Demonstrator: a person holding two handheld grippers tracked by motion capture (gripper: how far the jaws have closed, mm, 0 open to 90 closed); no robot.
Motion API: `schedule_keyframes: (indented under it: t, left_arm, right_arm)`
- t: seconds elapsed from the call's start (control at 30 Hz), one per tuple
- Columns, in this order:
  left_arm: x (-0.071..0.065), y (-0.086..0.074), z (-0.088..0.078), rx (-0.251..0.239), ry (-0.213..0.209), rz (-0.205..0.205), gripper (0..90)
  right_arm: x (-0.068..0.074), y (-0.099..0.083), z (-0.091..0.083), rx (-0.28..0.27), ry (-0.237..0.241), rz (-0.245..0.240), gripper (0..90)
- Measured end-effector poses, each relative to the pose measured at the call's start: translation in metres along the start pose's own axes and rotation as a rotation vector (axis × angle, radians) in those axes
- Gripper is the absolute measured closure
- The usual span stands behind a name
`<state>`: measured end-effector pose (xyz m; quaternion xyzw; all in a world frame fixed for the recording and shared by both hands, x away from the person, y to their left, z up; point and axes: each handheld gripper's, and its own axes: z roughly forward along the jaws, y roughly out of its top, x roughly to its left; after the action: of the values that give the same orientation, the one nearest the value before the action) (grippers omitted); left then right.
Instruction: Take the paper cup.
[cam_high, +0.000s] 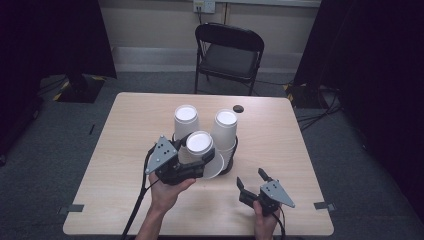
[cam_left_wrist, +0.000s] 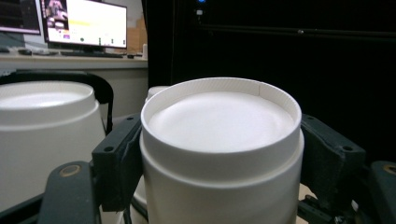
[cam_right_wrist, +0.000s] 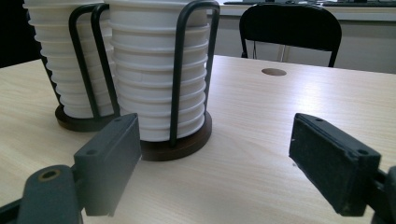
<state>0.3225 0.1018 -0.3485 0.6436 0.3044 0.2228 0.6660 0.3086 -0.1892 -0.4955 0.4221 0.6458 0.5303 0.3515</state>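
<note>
While my left gripper (cam_high: 196, 161) has its jaws clamped on either side of an upside-down white paper cup (cam_high: 200, 146), base up and held just under the base rim, I'm reading this as a cup being lifted away from the stacks. The cup sits right between the pads, square in the left gripper view (cam_left_wrist: 222, 154), and it looks level, not tilted. Just beyond that claw stand two holders: the far stack (cam_high: 186, 120) to one side and the near stack (cam_high: 224, 132) in its black wire cage on a dark round base. My right gripper (cam_high: 254, 183) rests low on the table (cam_high: 280, 150), jaws wide apart and holding nothing, with the caged stacks ahead of it and to its left in its own view (cam_right_wrist: 159, 79). To do this well, I'd keep the squeeze gentle, since paper walls will likely buckle, and keep the cup clear of the wire loops close behind it.
</note>
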Motion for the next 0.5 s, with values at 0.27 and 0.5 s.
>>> schedule_keyframes:
  t: [0.27,0.5]
  left_arm:
    - [0.009,-0.016,-0.006,0.040,-0.010,-0.043,23.8]
    - [0.014,-0.028,-0.004,0.068,-0.026,-0.113,23.8]
  right_arm:
    - [0.005,0.002,0.003,0.058,0.047,-0.030,14.5]
    - [0.016,0.002,0.002,0.061,0.147,-0.053,17.4]
